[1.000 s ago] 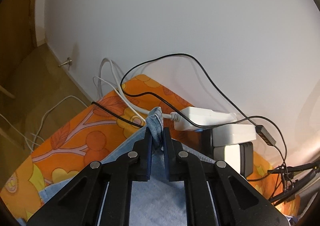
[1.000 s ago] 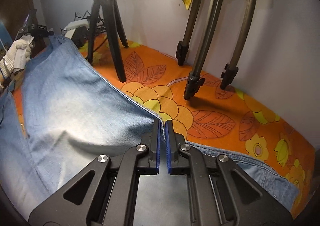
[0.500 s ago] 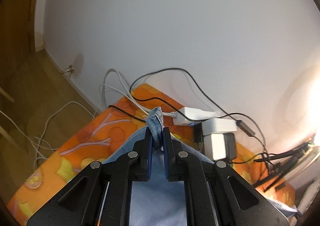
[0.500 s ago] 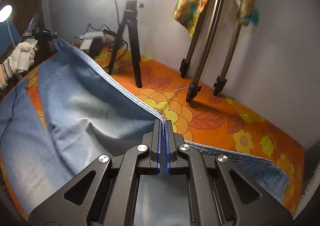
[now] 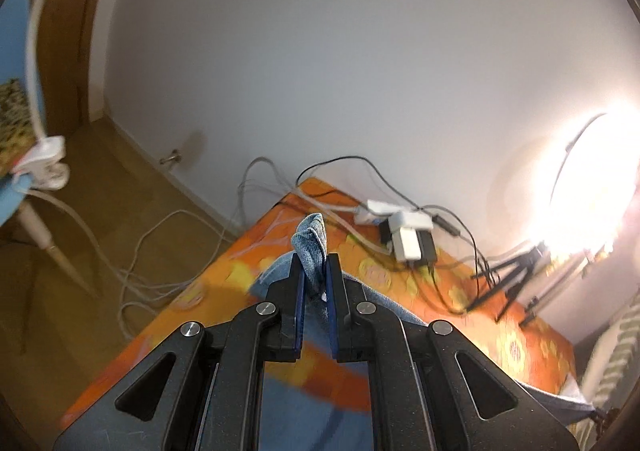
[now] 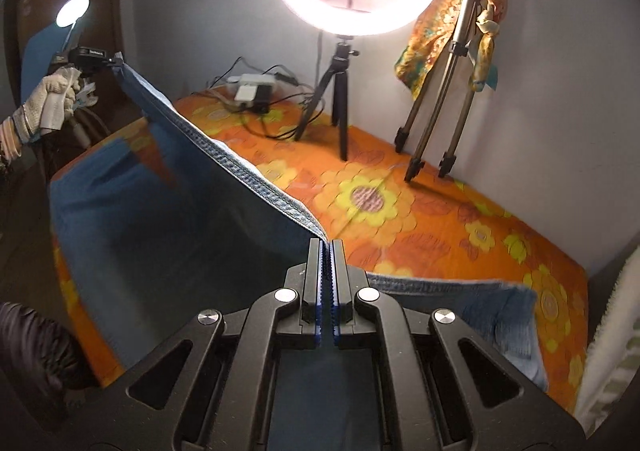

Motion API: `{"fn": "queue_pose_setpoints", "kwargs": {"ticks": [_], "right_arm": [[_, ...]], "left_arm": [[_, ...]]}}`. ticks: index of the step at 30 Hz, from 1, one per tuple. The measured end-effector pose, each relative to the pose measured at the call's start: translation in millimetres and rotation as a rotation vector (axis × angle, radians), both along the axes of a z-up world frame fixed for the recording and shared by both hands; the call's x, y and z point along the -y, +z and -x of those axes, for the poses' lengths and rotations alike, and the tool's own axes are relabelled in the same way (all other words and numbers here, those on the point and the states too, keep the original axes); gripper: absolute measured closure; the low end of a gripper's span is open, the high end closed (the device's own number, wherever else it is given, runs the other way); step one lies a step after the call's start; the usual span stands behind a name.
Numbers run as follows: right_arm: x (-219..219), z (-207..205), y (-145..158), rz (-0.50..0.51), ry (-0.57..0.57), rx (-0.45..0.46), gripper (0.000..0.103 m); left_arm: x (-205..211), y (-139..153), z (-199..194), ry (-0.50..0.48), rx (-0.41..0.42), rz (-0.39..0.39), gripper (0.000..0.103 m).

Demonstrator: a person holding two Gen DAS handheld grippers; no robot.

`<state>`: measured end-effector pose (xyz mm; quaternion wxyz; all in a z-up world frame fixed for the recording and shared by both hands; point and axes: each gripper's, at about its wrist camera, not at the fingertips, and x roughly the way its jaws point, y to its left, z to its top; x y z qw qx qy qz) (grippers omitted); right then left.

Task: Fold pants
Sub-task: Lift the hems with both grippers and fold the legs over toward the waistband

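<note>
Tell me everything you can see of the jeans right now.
The jeans are faded blue denim with a stitched seam along the raised edge. That edge is stretched in the air between the left hand-held gripper, shut on a bunched corner, and the right hand-held gripper, shut on the seam. The cloth below sags to the orange flowered sheet, where another part lies flat by the right gripper.

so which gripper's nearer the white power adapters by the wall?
Left. The left gripper holds its jeans corner just short of the adapters; the right gripper grips the hem farther along the bed.
</note>
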<state>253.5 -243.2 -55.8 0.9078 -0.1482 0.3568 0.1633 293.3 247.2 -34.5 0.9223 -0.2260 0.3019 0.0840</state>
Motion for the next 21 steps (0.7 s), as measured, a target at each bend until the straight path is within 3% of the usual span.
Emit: {"fn": "queue_pose_setpoints", "kwargs": {"ticks": [4,12,21], "right_arm": [[-7.5,40.3,-6.7,-0.009,0.015,-0.041,0.100],[-30.0,104.2,-66.2,0.080,0.078,-0.176,0.100],[-40.3,116.6,-102.8,0.174,0.091,-0.253,0.100]], "left_arm": [[-7.8,-14.4,51.5,0.014,-0.006,0.020,0.095],[-17.4,-87.3,143.6,0.035,-0.104,0.085,0.095],[-26.7,-120.1,178.5,0.015,-0.137,0.112,0.095]]}}
